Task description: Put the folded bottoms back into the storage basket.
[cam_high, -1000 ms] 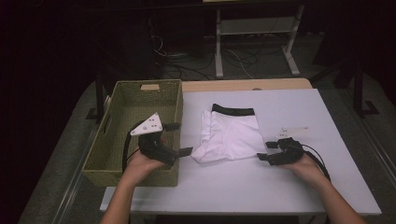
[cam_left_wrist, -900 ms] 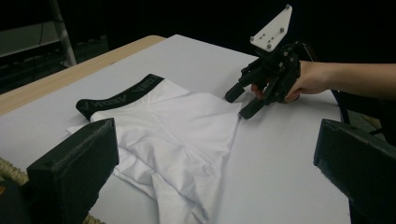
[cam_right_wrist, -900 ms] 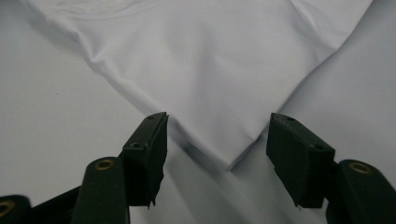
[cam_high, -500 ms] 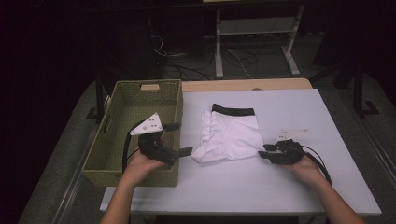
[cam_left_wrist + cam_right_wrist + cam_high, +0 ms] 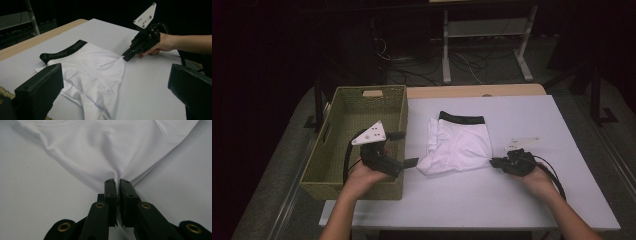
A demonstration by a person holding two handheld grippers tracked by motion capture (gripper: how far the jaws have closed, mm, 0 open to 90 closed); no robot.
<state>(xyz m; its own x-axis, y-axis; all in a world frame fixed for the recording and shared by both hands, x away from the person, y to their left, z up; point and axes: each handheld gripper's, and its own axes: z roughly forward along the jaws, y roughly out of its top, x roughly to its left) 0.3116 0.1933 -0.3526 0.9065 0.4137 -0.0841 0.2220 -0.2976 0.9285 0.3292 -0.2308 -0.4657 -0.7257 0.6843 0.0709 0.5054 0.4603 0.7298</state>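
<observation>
White boxer shorts (image 5: 462, 145) between the tongs, right gripper (image 5: 496, 162) just pinched onto their edge, left gripper (image 5: 404, 149) open beside them

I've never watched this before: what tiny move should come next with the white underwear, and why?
Probably the left gripper should close on the near left corner of the white folded underwear with the black waistband. Its fingers stand wide open beside that corner, while the right gripper has just closed on the opposite edge, so one side remains unheld.
</observation>
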